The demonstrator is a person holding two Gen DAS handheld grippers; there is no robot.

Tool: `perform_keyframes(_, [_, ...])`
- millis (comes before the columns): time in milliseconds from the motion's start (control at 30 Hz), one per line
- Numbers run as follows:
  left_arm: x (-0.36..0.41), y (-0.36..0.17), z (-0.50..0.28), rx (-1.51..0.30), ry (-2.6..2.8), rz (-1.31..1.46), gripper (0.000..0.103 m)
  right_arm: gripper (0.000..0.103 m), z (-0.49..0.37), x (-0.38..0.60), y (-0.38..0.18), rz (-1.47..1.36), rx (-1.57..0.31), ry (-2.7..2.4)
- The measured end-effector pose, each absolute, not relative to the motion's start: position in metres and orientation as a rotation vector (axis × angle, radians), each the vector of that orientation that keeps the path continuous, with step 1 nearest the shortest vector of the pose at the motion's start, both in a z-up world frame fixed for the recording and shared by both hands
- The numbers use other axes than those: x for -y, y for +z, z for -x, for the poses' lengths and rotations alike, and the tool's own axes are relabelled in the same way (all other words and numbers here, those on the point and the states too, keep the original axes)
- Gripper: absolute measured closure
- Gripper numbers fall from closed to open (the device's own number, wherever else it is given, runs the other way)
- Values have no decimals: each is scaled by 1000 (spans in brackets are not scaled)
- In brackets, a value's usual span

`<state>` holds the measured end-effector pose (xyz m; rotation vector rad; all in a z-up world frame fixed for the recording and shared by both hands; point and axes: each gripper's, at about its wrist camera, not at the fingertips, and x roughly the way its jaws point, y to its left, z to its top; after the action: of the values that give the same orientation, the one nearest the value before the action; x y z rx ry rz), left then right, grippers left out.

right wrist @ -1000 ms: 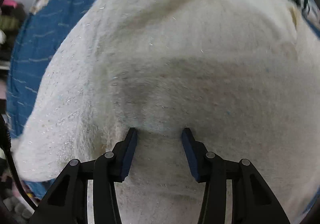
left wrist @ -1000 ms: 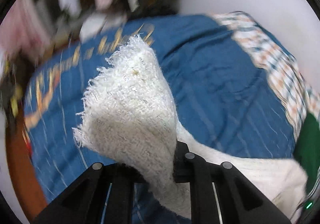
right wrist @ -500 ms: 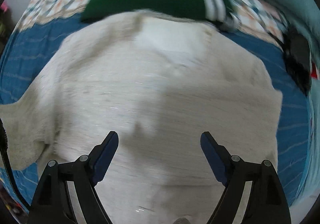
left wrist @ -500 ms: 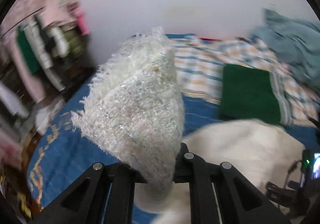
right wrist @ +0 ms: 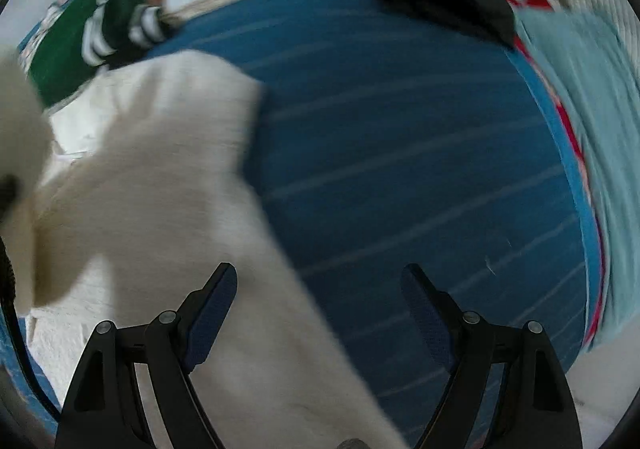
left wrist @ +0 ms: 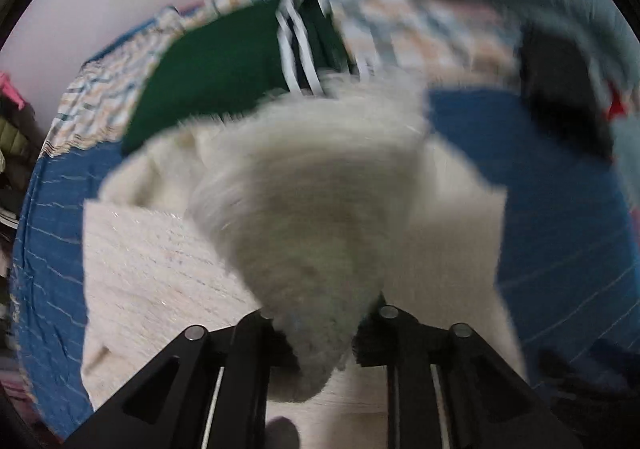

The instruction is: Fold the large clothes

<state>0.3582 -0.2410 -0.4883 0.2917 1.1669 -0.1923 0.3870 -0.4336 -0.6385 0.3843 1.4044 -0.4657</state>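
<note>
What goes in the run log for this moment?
left gripper: shut on white sweater | right gripper: open, above sweater edge | surface: blue bedspread

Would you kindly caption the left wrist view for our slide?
Left tongs clamp a fuzzy white knit sweater, lifted above the blue striped bedsheet.

I was in a bedroom at home: a bed in a blue striped sheet (right wrist: 400,153) spread beneath my grippers, a checked quilt (left wrist: 400,21) and folded green garment (left wrist: 216,69) lay ahead, clothes (left wrist: 12,137) piled far left.
</note>
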Motion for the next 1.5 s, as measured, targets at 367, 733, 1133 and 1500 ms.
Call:
perform_keyframes(367, [168,-453,-318,-1210,-211,-147,9,17,-333,463,-629,-632,-1398,-254])
perform_keyframes(733, [-123,-478,-211,-1444,380,-22,9,18,-317,259,-677,-936,-1709,234])
perform_keyframes(1133, [-147,-507,-195,-1442,282,84,9,97,-291,139,-750,-804,-1879,-12])
perform_keyframes(1500, [-126,-494,-186,-1424,201,2,9,99,-272,152,-706,-512,-1863,-100])
